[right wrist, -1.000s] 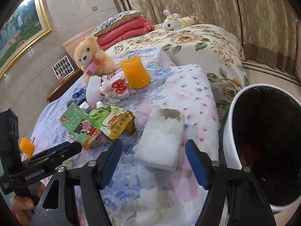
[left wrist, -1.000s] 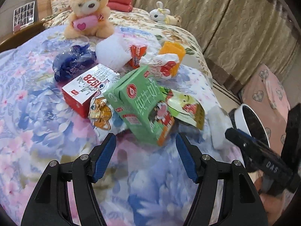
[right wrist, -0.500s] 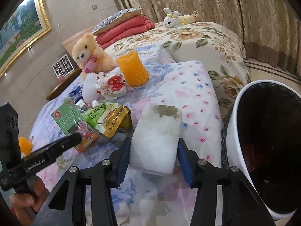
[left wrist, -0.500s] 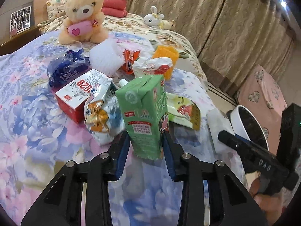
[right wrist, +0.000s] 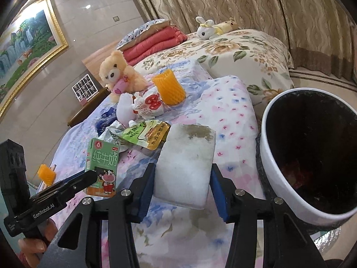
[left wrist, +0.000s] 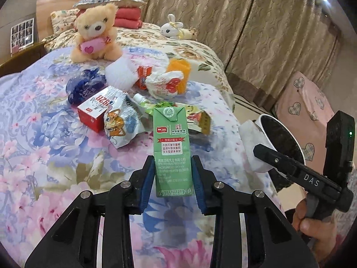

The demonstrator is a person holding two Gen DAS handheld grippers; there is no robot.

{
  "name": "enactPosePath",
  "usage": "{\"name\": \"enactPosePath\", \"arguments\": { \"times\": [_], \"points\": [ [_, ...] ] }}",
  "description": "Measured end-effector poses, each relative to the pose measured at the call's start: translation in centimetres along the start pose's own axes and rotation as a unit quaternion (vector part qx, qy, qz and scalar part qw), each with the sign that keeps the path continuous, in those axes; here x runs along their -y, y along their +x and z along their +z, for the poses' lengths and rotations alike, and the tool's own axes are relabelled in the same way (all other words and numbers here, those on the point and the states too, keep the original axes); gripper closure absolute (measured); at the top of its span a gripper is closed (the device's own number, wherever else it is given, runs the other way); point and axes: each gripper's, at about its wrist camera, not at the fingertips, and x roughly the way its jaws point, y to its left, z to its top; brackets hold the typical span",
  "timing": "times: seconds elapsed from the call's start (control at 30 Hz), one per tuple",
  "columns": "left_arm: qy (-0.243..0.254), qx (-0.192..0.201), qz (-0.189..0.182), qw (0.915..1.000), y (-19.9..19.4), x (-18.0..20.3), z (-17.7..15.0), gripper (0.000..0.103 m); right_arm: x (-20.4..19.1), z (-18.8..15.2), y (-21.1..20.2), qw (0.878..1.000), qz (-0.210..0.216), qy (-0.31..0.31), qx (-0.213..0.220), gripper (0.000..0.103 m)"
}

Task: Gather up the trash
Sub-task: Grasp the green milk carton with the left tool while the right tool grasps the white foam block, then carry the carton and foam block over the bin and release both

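Observation:
My left gripper (left wrist: pixel 173 179) is shut on a green milk carton (left wrist: pixel 171 147) and holds it upright above the flowered bedspread; the carton also shows in the right wrist view (right wrist: pixel 102 167). My right gripper (right wrist: pixel 181 187) is shut on a white foam block (right wrist: pixel 185 165) with a dirty top edge, just left of the white trash bin (right wrist: pixel 267 167). The bin (left wrist: pixel 265 140) stands beside the bed's right edge. More trash lies on the bed: a red box (left wrist: pixel 93 109), a cat-print snack bag (left wrist: pixel 121 122), a green pouch (right wrist: pixel 142 134) and a crumpled white wrapper (left wrist: pixel 165 84).
A blue plastic bag (left wrist: pixel 84 86), orange foam net (right wrist: pixel 168 87) and white foam (left wrist: pixel 119 76) lie farther back. A teddy bear (left wrist: pixel 96 33) and a plush rabbit (left wrist: pixel 175 29) sit on the bed. A pink heart-print stool (left wrist: pixel 305 105) stands by the curtains.
My left gripper closed on the green carton and lifted it upright. My right gripper closed on the white foam block and raised it beside the bin.

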Motion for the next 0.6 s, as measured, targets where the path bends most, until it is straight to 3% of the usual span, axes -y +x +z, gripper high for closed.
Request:
{"name": "enactPosePath", "arguments": {
  "times": [0.6],
  "points": [
    [0.05, -0.004, -0.041, 0.9979, -0.9, 6.3, -0.4, 0.072, 3.4, -0.4, -5.8, 0.999, -0.018, 0.022, 0.041, 0.055]
  ]
}}
